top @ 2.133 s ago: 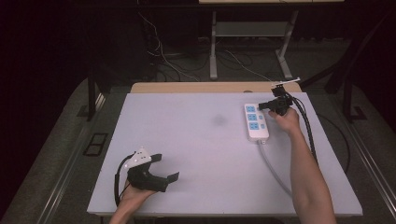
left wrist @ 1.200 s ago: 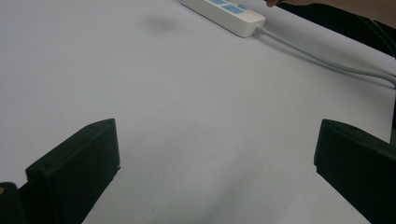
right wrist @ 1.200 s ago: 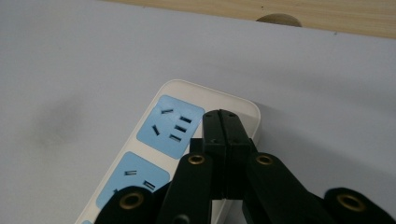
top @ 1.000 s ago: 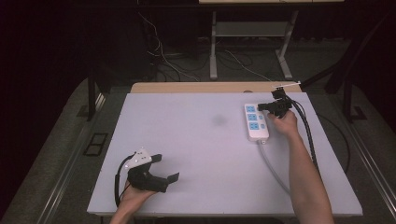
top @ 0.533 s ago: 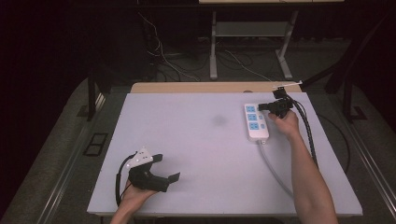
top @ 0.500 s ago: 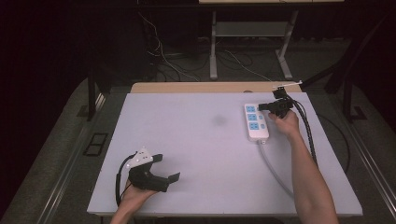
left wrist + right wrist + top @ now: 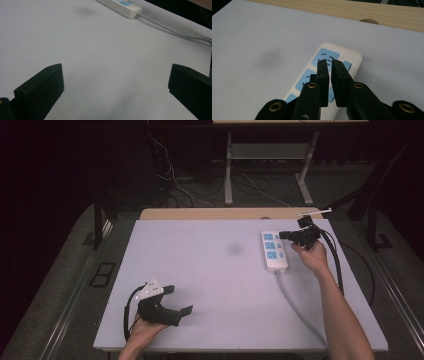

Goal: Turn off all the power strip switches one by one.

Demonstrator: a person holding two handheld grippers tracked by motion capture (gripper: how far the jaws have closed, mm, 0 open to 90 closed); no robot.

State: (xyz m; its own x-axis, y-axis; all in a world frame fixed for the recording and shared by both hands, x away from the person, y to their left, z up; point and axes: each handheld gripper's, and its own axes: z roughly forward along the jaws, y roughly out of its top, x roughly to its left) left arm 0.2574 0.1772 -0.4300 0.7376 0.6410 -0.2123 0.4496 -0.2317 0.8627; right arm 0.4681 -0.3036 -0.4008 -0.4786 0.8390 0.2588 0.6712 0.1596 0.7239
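Note:
A white power strip (image 7: 274,251) with blue sockets lies at the table's far right, its grey cord (image 7: 300,307) trailing toward the near edge. My right gripper (image 7: 285,235) hovers just over the strip's far end, pointing left across it. In the right gripper view its jaws (image 7: 329,62) stand a narrow slit apart above the top blue socket of the power strip (image 7: 354,58), and they have just been opening with nothing between them. My left gripper (image 7: 180,300) rests at the front left of the table, wide open and empty (image 7: 116,75). The power strip (image 7: 125,6) lies far ahead of it.
The pale table top (image 7: 210,280) carries a faint dark smudge (image 7: 234,248) near its middle. A wooden strip (image 7: 220,213) runs along the far edge. Black cables (image 7: 340,270) trail from the right gripper along the forearm. Dark floor and desk legs lie beyond.
The right gripper has lifted slightly over the strip's far end and its jaws have parted a little. The left gripper has kept still.

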